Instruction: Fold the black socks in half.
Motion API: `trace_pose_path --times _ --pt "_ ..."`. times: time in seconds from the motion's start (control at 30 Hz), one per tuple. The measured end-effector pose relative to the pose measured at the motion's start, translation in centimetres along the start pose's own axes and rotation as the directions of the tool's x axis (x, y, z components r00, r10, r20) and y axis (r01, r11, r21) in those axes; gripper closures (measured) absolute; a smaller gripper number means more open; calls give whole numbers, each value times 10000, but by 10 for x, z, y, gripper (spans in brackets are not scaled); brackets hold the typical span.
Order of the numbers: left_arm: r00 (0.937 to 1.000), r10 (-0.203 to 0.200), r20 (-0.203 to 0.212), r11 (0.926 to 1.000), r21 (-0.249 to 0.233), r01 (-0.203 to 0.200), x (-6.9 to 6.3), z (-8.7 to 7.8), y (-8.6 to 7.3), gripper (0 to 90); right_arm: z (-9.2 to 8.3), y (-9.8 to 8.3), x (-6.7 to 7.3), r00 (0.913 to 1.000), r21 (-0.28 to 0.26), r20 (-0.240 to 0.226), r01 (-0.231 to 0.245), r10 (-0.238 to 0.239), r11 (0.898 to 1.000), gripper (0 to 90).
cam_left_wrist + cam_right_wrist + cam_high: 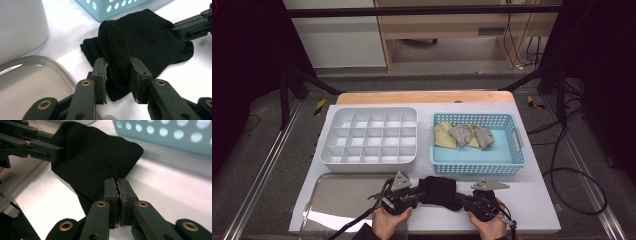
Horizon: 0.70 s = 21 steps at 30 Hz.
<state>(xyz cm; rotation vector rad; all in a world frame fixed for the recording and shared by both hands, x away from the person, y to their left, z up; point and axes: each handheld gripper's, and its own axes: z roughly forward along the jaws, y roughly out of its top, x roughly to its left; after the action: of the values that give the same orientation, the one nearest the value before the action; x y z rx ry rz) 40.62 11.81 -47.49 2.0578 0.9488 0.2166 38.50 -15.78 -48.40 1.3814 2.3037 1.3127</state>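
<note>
Near the table's front edge, between tray point(337, 195) and blue basket point(477, 167), lies the black sock point(439, 191). Left gripper point(117, 75) straddles a bunched fold, pads touching it; right gripper point(118, 192) is pinched tight on the hem. Judged soft, light, limp; best held at edges. Whether one sock or a pair cannot be told.

Bright even overhead light, glare on the metal tray point(339, 197), dark surroundings, blurred close foregrounds.
</note>
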Motion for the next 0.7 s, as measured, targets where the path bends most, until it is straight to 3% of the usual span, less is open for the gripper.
trace_pose_path --times 0.27,0.43,0.7 --pt "9995 -296 55 9995 -109 297 3 1 2 691 -8 11 10 9967 -206 -160 799 -802 9966 870" --pt "9992 -386 67 9992 -118 387 3 1 1 691 -7 17 15 9941 -210 -258 1045 -1050 9943 870" --pt "9989 -458 128 9989 -126 459 4 1 2 706 1 34 36 9773 -170 -878 1919 -1926 9813 866"
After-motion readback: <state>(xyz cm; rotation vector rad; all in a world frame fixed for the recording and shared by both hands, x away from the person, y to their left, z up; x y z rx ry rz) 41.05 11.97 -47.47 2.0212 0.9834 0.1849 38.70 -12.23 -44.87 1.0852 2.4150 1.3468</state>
